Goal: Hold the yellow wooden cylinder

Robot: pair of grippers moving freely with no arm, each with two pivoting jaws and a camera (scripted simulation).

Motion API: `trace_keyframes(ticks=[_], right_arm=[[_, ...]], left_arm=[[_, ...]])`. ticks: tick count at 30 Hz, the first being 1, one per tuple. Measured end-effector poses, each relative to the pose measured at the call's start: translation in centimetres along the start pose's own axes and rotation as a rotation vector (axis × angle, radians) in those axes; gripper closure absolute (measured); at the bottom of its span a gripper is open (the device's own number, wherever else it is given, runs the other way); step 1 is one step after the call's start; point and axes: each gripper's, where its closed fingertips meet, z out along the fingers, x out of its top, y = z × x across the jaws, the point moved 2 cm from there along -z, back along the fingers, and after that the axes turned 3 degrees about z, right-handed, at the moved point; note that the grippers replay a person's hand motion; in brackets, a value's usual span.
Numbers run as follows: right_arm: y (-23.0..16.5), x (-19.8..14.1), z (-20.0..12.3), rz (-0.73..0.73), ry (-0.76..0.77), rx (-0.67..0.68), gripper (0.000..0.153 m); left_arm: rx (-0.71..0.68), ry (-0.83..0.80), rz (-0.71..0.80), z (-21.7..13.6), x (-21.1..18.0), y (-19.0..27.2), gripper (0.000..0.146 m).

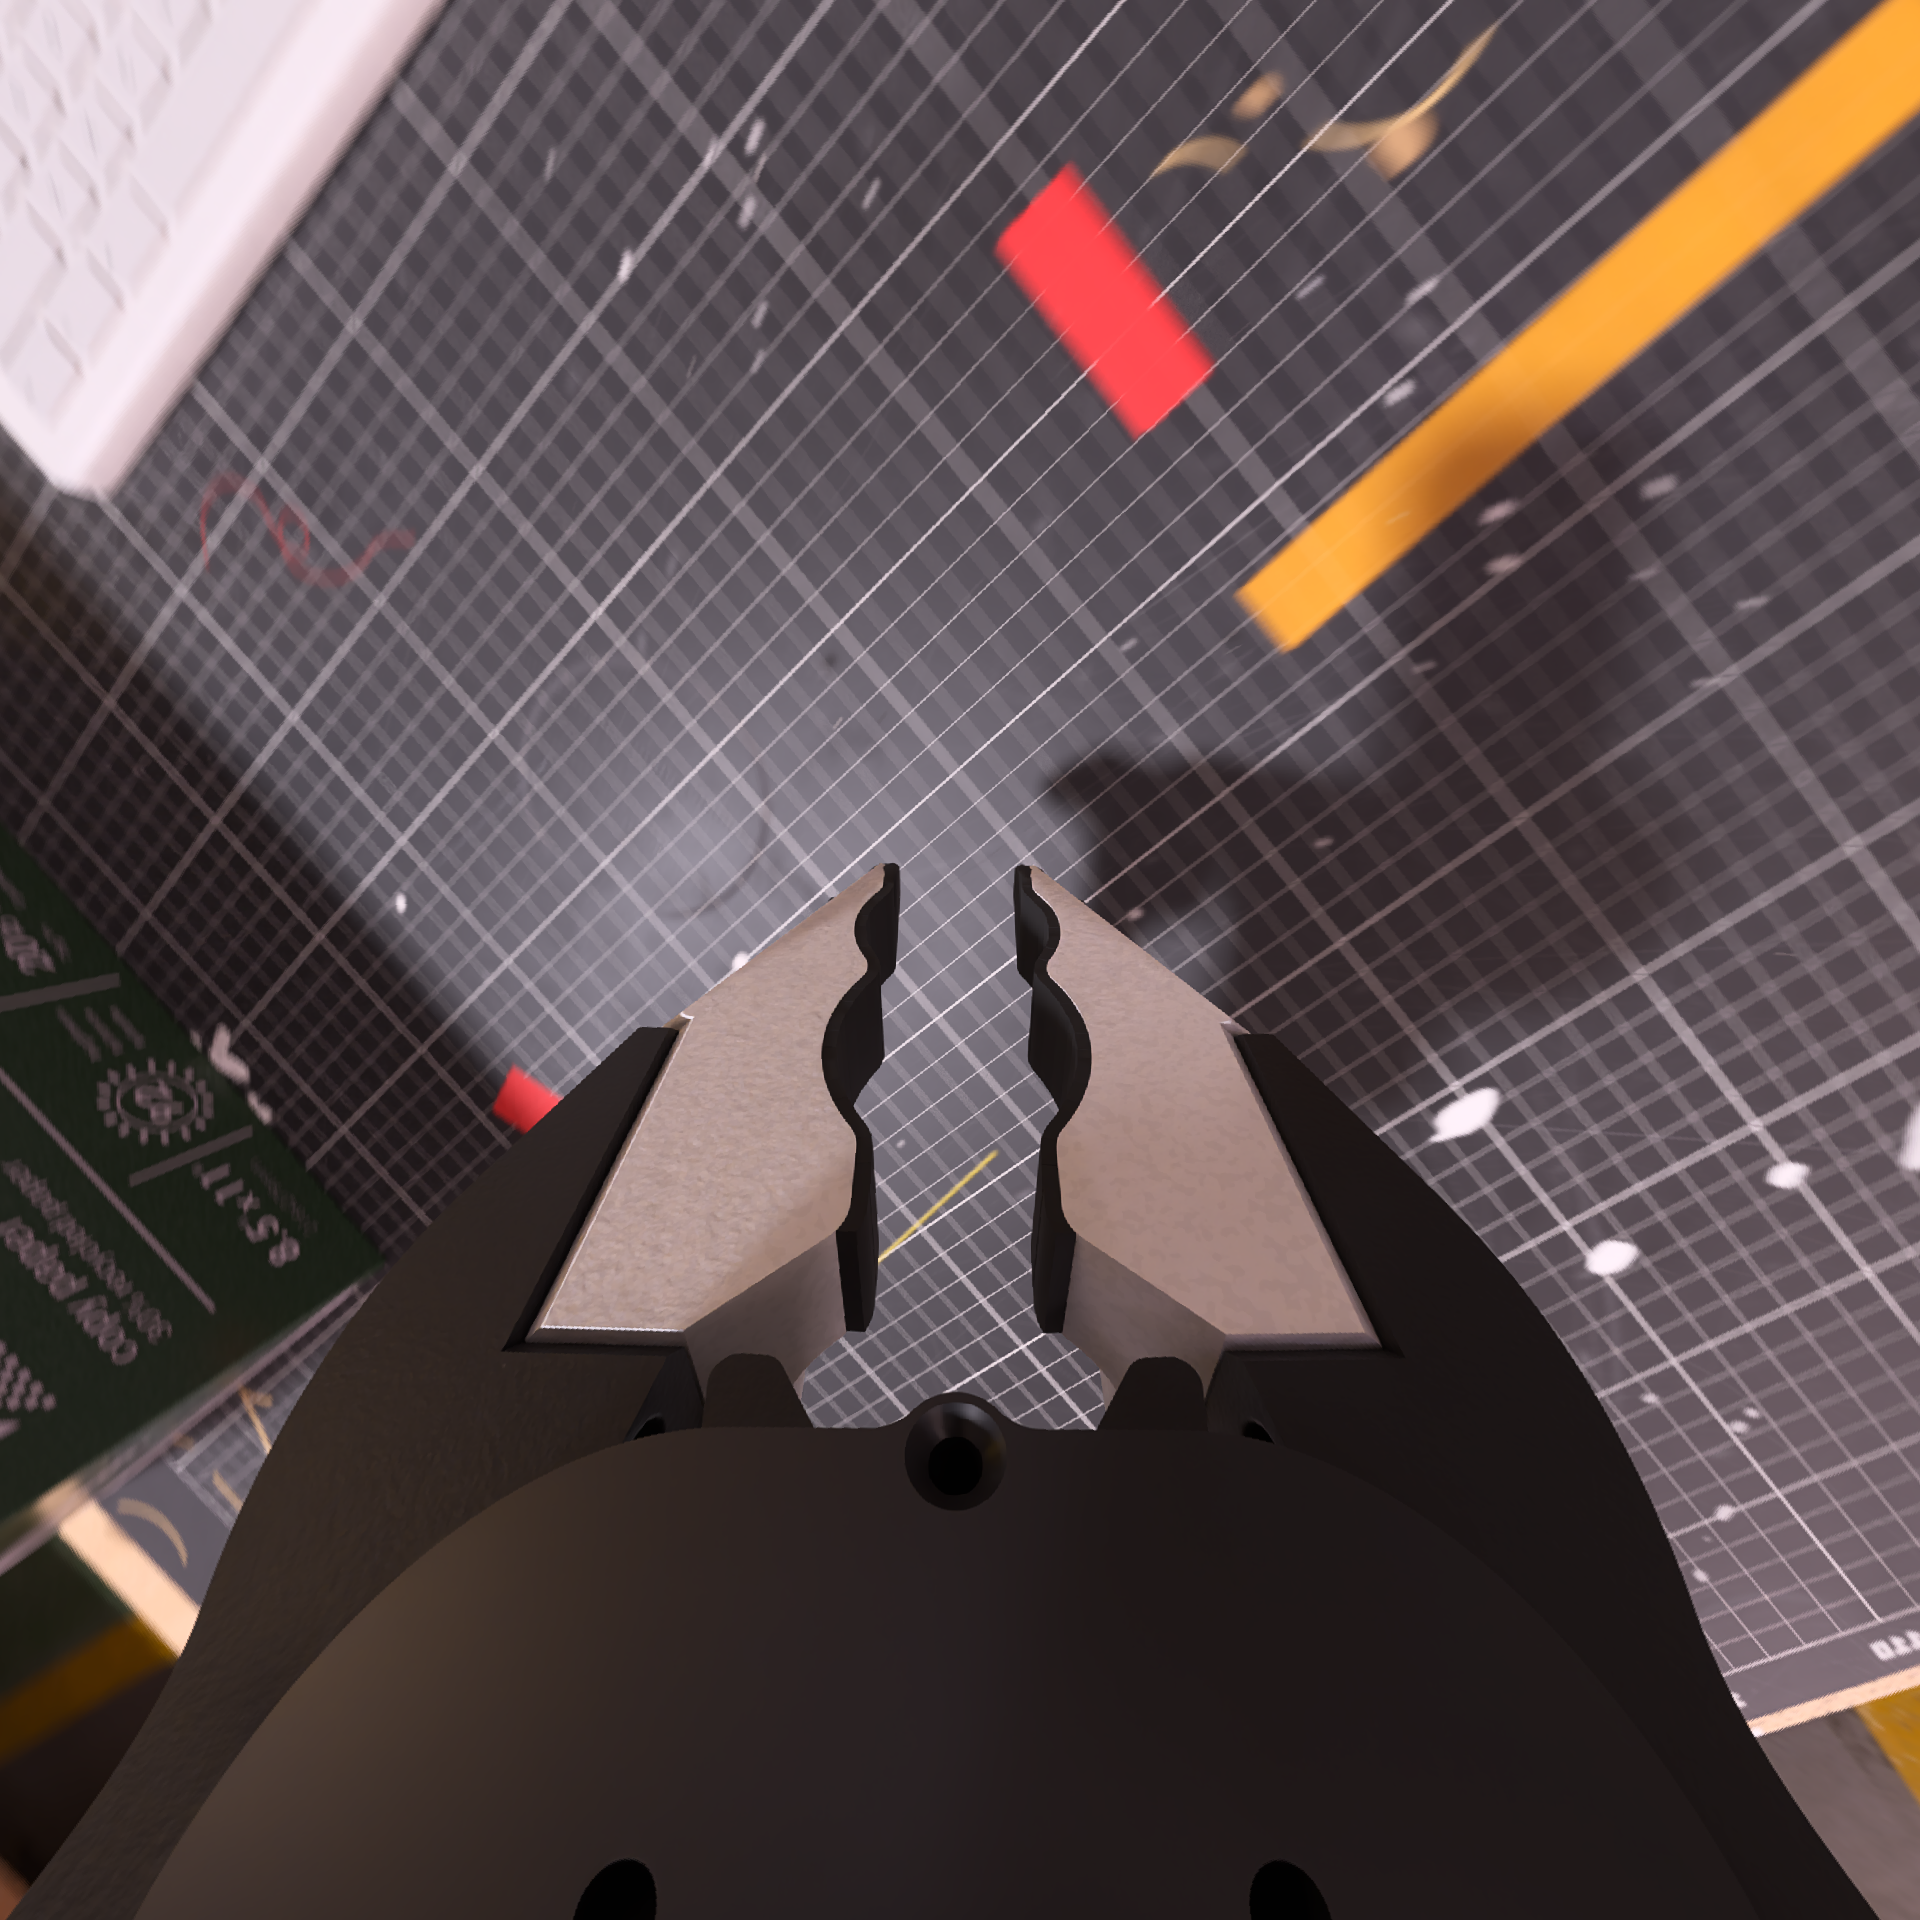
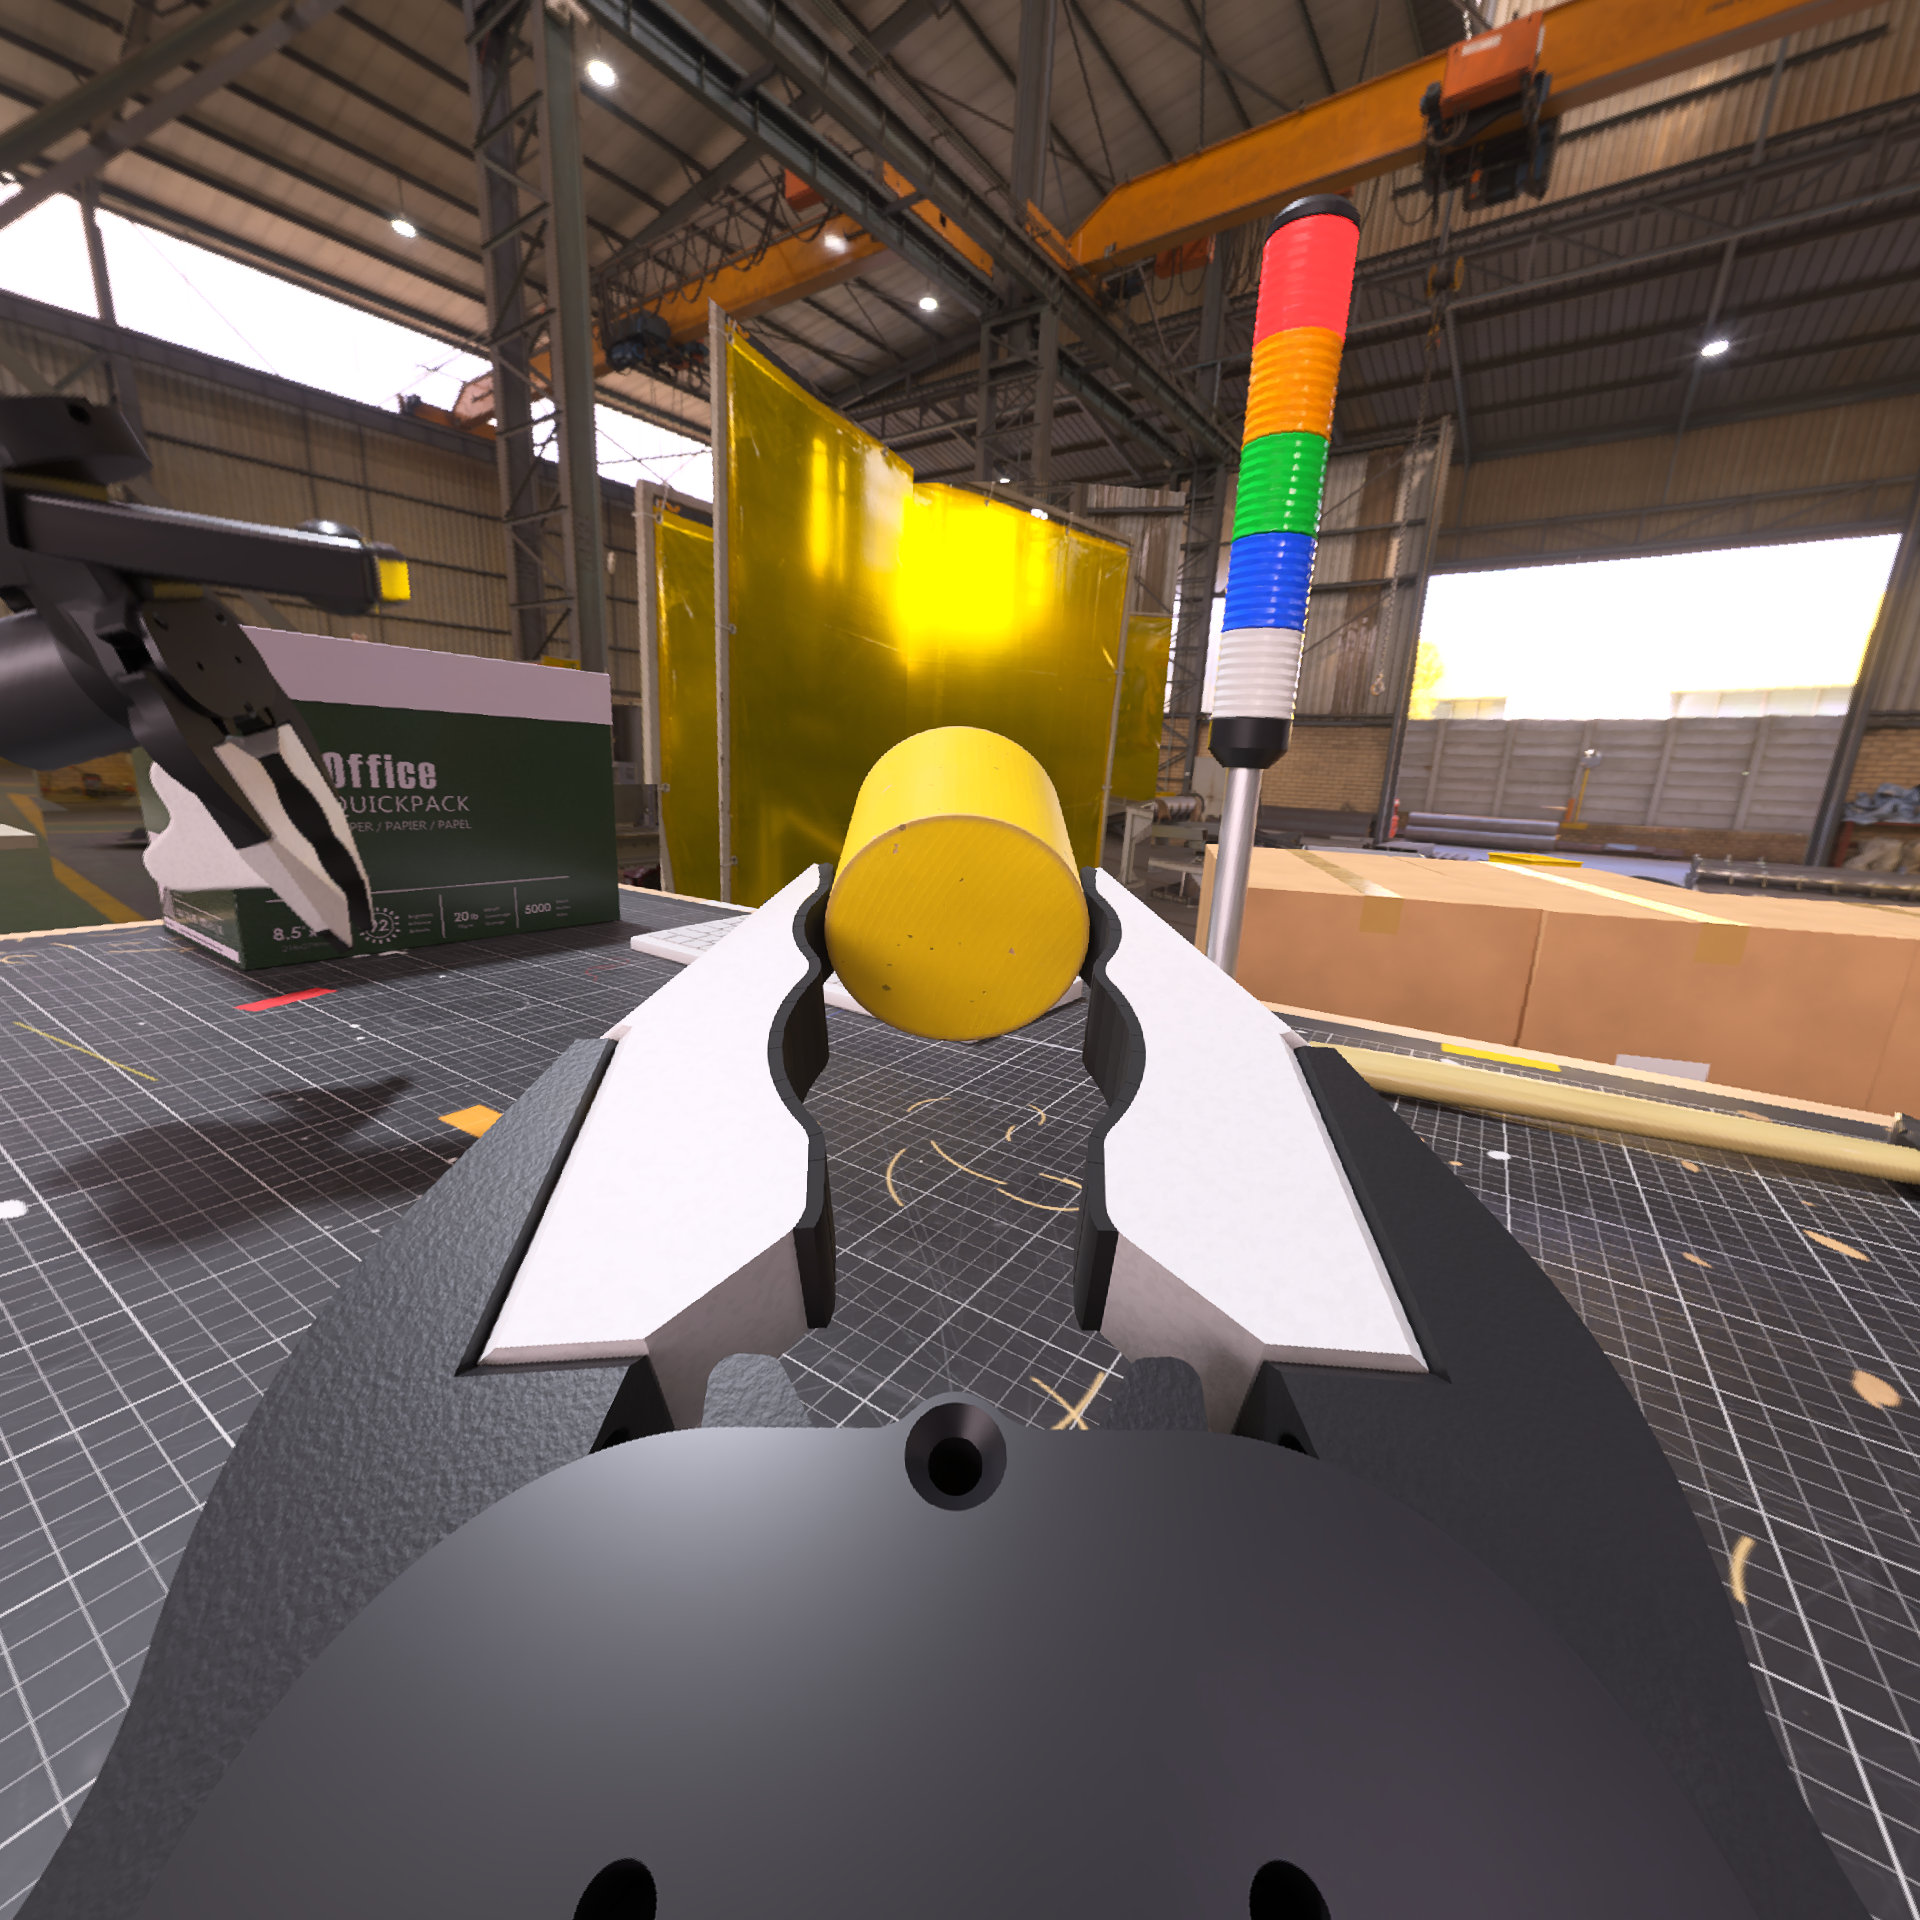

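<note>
Cylinder pinched at the right gripper's tips

The right gripper [image 2: 956, 935] clamps the yellow cylinder [image 2: 956, 914] by its curved sides, above the mat [image 2: 312, 1247]. Stiff, smooth wood, probably light; a deeper grip seems safer. The left gripper [image 1: 956, 883] hovers narrowly parted, empty.

- The keyboard [image 1: 125, 197] is blurred and cut off by the top and left edges in the left wrist view.
- The orange strip [image 1: 1579, 332] runs out past the right edge.
- The green box [image 1: 125, 1195] is cropped at the left.
- The right tool's fingers [image 2: 727, 1081] hide the yellow cylinder's [image 2: 956, 925] sides.
- The cardboard box [image 2: 1558, 956] is cropped at the right.
</note>
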Motion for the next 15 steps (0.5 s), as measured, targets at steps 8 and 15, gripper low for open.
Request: trace_keyframes(ticks=[8, 15], right_arm=[[0.0, -0.5, 0.0, -0.024, -0.022, 0.004, 0.106], [-0.4, -0.7, 0.0, -0.041, -0.031, 0.027, 0.106]], left_arm=[[0.265, -0.169, -0.174, 2.6, -3.2, -6.6, 0.109], [0.382, -0.404, 0.017, 5.7, -4.2, -7.5, 0.115]])
